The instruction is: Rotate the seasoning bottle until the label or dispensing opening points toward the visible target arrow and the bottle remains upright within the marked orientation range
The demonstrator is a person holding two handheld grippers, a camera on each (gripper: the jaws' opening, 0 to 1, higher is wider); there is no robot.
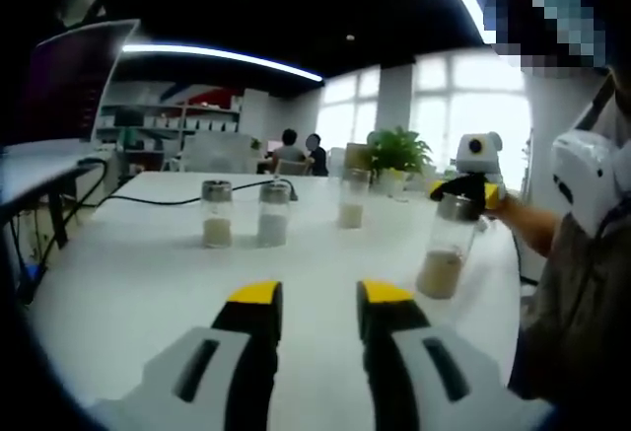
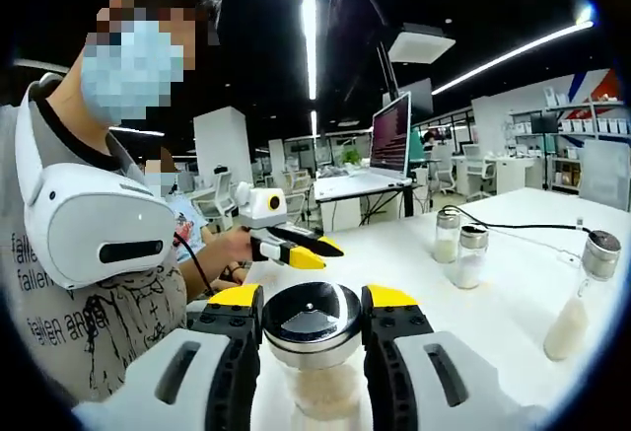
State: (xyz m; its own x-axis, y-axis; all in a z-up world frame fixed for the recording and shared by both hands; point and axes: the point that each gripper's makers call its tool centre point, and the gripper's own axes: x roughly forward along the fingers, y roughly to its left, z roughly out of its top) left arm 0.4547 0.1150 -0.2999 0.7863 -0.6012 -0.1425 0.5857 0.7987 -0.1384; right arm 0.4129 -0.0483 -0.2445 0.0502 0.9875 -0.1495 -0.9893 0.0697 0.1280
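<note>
**Right gripper clamping the seasoning bottle by its cap, left one hanging open**

So in the right gripper view, the right gripper [image 2: 314, 318] is sitting with both yellow-tipped jaws pressed against the shiny metal cap of the seasoning bottle [image 2: 314, 352], one jaw on each side. The bottle is standing upright on the white tabletop [image 2: 513, 293], clear glass with pale powder inside. You're looking down on the cap here, with its dark flip section facing up.

Just beyond the bottle, the left gripper [image 2: 314, 251] is floating above the tabletop with its jaws apart and nothing between them. Behind that is the person [image 2: 89, 283] in a grey printed shirt with a white headset hanging round the neck.

Farther from the bottle, off to its right, two small shakers [image 2: 460, 247] are standing close together, and a taller jar [image 2: 582, 298] is leaning-looking near the view's edge (could be the fisheye, can't tell). A black cable [image 2: 523, 226] is running across the tabletop past them.

From the left gripper view, the left gripper [image 1: 318, 303] is open over bare tabletop. The seasoning bottle [image 1: 446, 253] is over on the right with the right gripper [image 1: 463, 192] wrapped on its cap. Well beyond, three more shakers are lined up, then a potted plant [image 1: 398, 155] and people seated at the far end.
</note>
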